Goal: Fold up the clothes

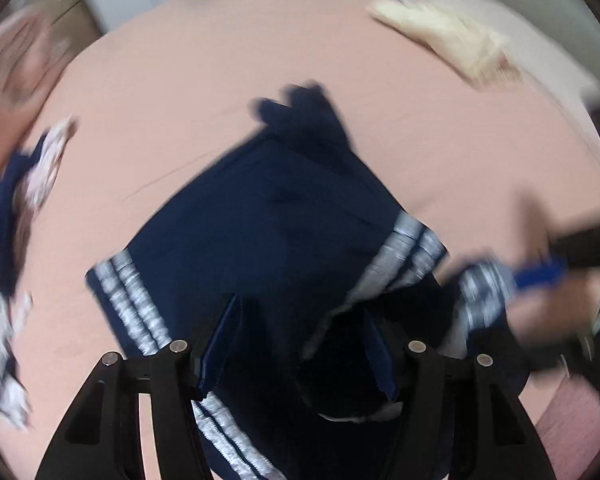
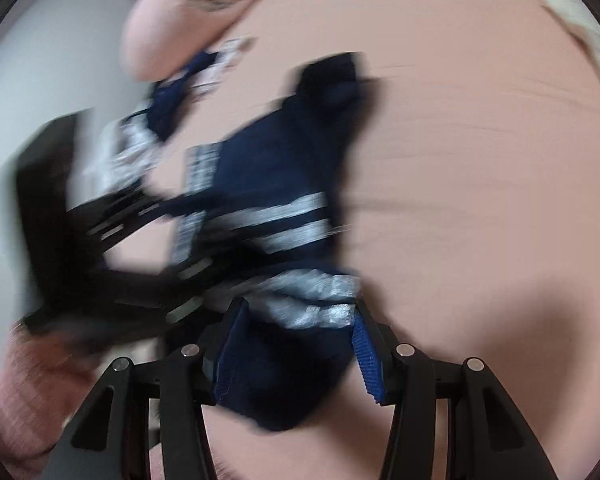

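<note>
A navy garment (image 1: pixel 268 220) with silver-white side stripes lies partly folded on the pink bed sheet (image 1: pixel 180 92). In the left wrist view my left gripper (image 1: pixel 300 352) is shut on a bunch of its dark cloth near a striped edge. My right gripper (image 1: pixel 540 276) shows blurred at the right, holding another striped part. In the right wrist view my right gripper (image 2: pixel 296 352) is shut on a thick wad of the navy garment (image 2: pixel 284 184), which fills the gap between its blue pads. The left gripper (image 2: pixel 112 240) is a black blur at the left. Both views are motion-blurred.
A second navy-and-white garment (image 1: pixel 8 216) lies crumpled at the left near a pink pillow (image 1: pixel 24 60); both show in the right wrist view too, garment (image 2: pixel 168 100) and pillow (image 2: pixel 172 24). A cream cloth (image 1: pixel 440 36) lies at the far right. A pink sleeve (image 2: pixel 16 408) shows bottom left.
</note>
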Tool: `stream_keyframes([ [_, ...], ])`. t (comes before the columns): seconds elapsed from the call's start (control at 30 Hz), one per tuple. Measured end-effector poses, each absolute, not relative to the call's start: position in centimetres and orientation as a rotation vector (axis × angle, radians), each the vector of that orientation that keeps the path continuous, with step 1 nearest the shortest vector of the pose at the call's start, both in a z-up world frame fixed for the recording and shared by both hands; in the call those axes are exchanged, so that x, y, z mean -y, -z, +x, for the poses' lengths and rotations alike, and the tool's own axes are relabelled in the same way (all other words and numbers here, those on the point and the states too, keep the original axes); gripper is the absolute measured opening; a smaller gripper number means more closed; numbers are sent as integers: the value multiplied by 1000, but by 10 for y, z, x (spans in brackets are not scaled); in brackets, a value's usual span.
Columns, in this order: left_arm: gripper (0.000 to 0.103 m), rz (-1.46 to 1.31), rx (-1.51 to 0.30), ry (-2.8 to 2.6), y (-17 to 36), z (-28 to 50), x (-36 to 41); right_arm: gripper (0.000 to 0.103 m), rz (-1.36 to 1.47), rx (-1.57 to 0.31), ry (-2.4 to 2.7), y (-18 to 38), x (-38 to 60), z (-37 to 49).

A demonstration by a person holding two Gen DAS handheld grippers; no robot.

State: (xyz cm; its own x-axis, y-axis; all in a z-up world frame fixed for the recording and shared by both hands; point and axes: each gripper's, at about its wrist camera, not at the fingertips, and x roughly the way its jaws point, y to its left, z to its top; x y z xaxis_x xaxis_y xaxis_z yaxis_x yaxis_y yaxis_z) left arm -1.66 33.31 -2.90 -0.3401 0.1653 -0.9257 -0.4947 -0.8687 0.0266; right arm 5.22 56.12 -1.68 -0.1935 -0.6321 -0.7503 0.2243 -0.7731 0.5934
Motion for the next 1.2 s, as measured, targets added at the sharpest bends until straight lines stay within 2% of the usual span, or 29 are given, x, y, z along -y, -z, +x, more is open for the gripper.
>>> stream_keyframes([
  [0.1, 57, -1534, -387, -2363, 25, -24, -304, 50, 1452, 419, 1940, 1, -548, 74],
  [0.23, 57, -1602, -247, -2434, 29, -21, -264, 50, 1442, 275, 1829, -10, -512, 92],
  [0.3, 57, -1634, -247, -2494, 33, -20, -246, 50, 1434, 234, 1802, -18, -505, 101],
  [0.4, 57, -1654, -35, -2486, 36, -17, -229, 51, 1418, 209, 1799, -33, -506, 111],
  [0.47, 57, -1566, 103, -2419, 31, -11, -227, 51, 1404, 218, 1810, -45, -511, 113],
  [0.57, 57, -1411, 41, -2377, 20, -3, -250, 51, 1341, 333, 1792, -59, -511, 104],
  [0.63, 57, -1350, -45, -2354, 19, -5, -270, 56, 1288, 385, 1891, -67, -523, 98],
  [0.67, 57, -1353, -70, -2337, 23, -13, -280, 59, 1279, 396, 1960, -68, -529, 93],
  [0.83, 57, -1426, -198, -2345, 41, -36, -310, 59, 1299, 635, 2204, -49, -570, 64],
  [0.9, 57, -1468, -253, -2393, 48, -42, -309, 59, 1354, 635, 2246, -37, -577, 58],
  [0.93, 57, -1483, -221, -2433, 46, -44, -299, 59, 1361, 631, 2251, -33, -577, 56],
  [1.0, 57, -1511, -152, -2512, 44, -48, -279, 59, 1380, 568, 2304, -28, -578, 53],
  [1.13, 57, -1545, -127, -2537, 41, -45, -257, 59, 1572, 218, 2393, 7, -565, 30],
  [1.2, 57, -1540, -134, -2535, 38, -36, -251, 59, 1626, 112, 2366, 20, -557, 23],
])
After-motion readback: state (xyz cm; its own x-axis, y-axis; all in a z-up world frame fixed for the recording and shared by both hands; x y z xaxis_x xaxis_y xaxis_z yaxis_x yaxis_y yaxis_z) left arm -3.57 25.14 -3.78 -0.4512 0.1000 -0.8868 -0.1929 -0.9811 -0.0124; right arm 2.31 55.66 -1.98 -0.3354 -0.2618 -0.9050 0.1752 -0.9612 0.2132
